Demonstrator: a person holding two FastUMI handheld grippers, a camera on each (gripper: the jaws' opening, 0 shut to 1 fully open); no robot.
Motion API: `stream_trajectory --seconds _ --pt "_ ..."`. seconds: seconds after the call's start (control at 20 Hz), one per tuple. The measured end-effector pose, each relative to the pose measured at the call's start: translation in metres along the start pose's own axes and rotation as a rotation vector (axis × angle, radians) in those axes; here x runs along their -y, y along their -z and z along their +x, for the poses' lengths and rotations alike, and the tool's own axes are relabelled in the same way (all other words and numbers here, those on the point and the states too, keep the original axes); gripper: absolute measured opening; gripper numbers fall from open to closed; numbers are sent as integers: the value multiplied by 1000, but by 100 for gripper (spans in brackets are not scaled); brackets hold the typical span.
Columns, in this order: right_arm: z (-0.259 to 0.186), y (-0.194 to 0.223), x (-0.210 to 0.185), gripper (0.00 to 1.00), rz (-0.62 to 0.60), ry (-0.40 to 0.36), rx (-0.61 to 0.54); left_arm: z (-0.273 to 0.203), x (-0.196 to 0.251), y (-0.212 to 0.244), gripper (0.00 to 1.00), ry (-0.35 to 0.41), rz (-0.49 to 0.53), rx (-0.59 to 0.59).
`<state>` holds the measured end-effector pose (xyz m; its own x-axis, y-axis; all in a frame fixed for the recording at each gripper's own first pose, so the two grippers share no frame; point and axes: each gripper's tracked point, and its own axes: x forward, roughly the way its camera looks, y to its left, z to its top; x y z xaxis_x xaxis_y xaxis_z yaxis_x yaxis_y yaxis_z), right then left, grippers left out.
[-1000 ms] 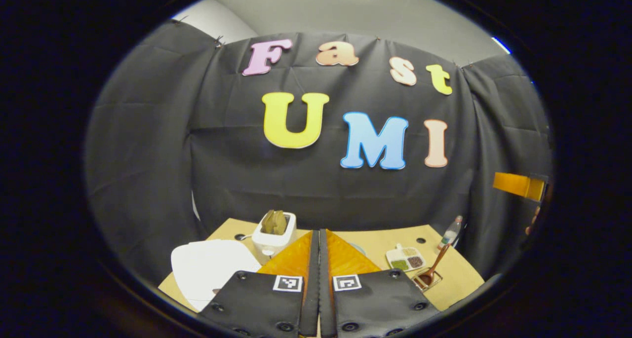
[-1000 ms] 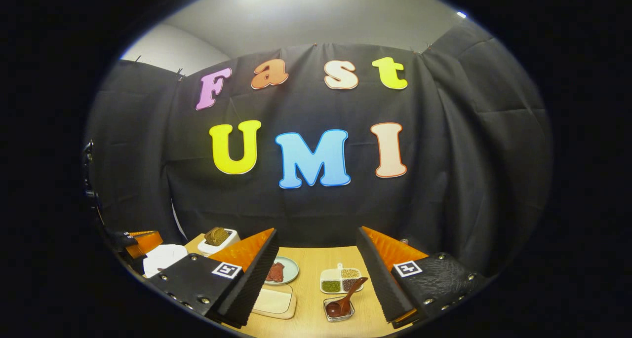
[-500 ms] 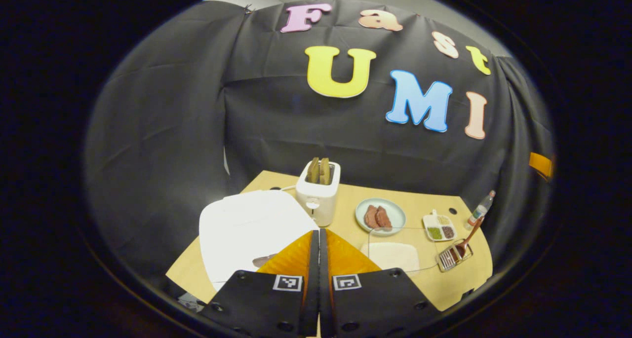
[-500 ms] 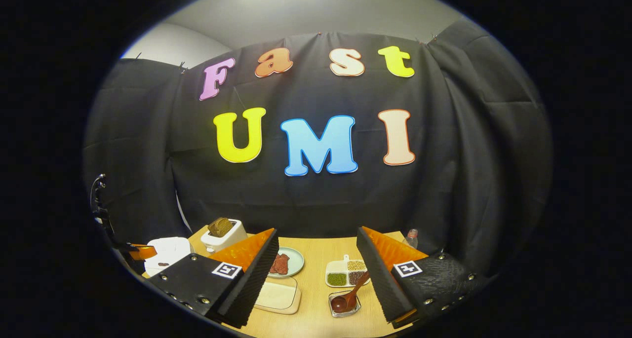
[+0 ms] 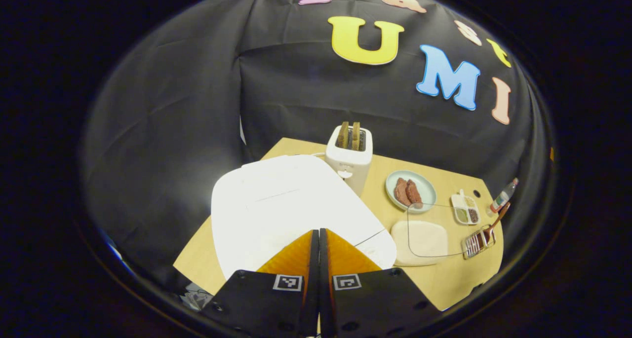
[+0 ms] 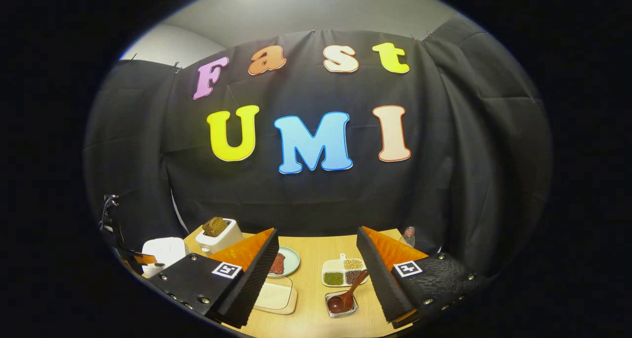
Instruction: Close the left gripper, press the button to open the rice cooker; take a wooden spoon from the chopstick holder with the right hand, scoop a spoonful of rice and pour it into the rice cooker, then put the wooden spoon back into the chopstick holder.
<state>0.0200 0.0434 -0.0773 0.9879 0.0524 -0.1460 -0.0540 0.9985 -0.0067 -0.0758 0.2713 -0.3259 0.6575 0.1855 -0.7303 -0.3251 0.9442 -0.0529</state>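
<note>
Starting at the left, the white rice cooker (image 5: 291, 205) sits on the bench (image 5: 202, 259) with its lid down, just ahead of our left gripper (image 5: 319, 235), whose fingers are pressed together, with nothing between them. We judge the cooker heavy and rigid, so a firm push on its release should not shift it; the button itself we cannot make out on the glaring white lid. Moving right, the toaster (image 5: 349, 155) stands behind the cooker. Further right, the wooden spoon (image 6: 348, 293) leans in the small clear chopstick holder (image 6: 340, 304), bowl down, handle slanting up. We expect it to be light, stiff and smooth, best pinched on the free upper handle. Our right gripper (image 6: 316, 249) is spread wide and empty, above the bench. Which dish holds the rice we cannot tell.
</note>
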Motion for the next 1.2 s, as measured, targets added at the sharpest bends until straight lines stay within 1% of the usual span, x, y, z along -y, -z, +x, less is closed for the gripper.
stream_trajectory --seconds 0.1,0.15,0.2,0.25,0.3,0.35,0.45,0.5,0.55,0.6,0.65,0.75,0.8,0.85,0.9,1.05,1.1,1.15,1.2 --pt "1 2 4 96 11 10 -6 12 -2 21 9 -8 13 -58" --pt "2 2 5 96 11 14 -8 16 -4 20 9 -16 11 -36" --pt "1 3 7 96 8 18 -10 12 -4 14 12 -15 0 -34" --pt "1 2 8 96 8 22 -10 11 -3 11 9 -13 -6 -28" --pt "1 2 9 96 8 23 -7 5 -5 4 9 -23 5 9" --pt "1 1 10 96 5 26 -6 -2 -8 -12 9 -48 26 72" --pt "1 1 12 96 -1 30 -5 -21 -13 -55 11 -111 76 227" --pt "3 2 11 96 -2 28 -5 -39 -12 -77 18 -131 94 292" --pt "3 3 10 96 -6 25 -6 -51 -8 -92 27 -120 96 343" --pt "4 4 11 96 -9 23 -3 -66 5 -107 34 -89 91 379" --pt "6 5 11 96 -8 20 -3 -76 15 -118 54 -67 90 416" --pt "7 9 12 96 5 12 -8 -93 25 -138 95 -58 115 498" --pt "7 12 13 96 10 12 -9 -99 27 -143 96 -63 132 523" --pt "8 13 16 96 13 14 -9 -102 35 -145 95 -49 144 537" --pt "8 15 19 96 14 17 -8 -104 46 -145 92 -25 146 540" --pt "11 23 30 96 26 28 15 -112 65 -145 92 22 150 565" --pt "15 31 36 96 33 36 17 -114 70 -145 95 32 155 574" --pt "19 41 42 96 40 44 13 -115 75 -144 92 41 158 576" --pt "21 55 48 96 44 53 1 -116 81 -143 92 57 157 579"
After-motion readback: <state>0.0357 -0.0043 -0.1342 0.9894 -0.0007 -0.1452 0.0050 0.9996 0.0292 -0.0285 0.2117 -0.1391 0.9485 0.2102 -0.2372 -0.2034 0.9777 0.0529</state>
